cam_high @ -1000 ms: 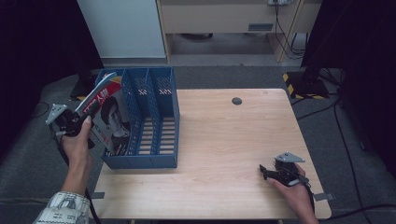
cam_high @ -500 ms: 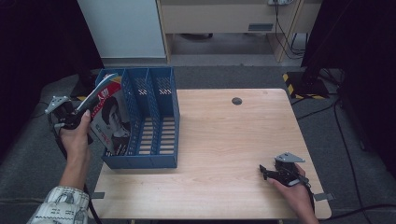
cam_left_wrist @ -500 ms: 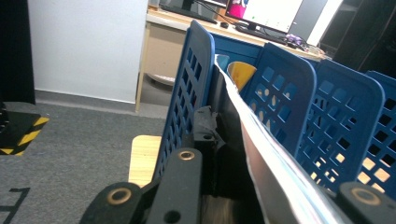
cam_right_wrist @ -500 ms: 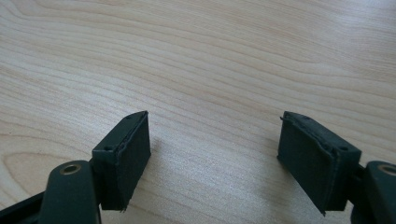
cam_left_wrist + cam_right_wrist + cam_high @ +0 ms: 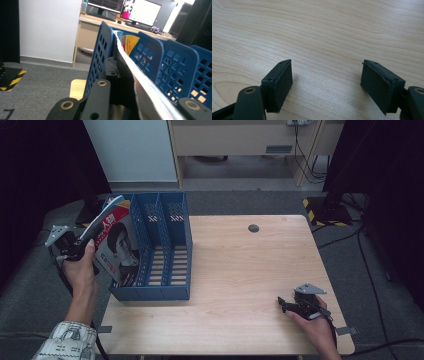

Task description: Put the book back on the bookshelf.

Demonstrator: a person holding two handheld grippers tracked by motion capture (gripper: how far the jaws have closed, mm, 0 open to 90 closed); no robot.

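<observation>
A magazine (image 5: 117,245) with a portrait on its cover leans tilted in the leftmost slot of a blue file rack (image 5: 167,292), its top tipped out to the left. My left gripper (image 5: 90,234), left of the rack, is shut on the magazine's upper left edge. In the left gripper view the curved page edge (image 5: 147,92) runs between the jaws, with the rack's perforated dividers (image 5: 175,65) behind it. My right gripper (image 5: 284,304) rests near the table's front right corner, open. Its pads (image 5: 279,82) stand wide apart over bare wood.
The rack stands on the left end of the wooden table (image 5: 240,270). A small black round cap (image 5: 253,228) sits near the far edge. Beyond the table stand a white cabinet (image 5: 132,150) and a desk, with cables and a yellow-black striped block (image 5: 312,207) on the floor.
My left hand has edged slightly to the left at the magazine's top edge. The magazine stays leaning in the rack. The right gripper has not moved.
</observation>
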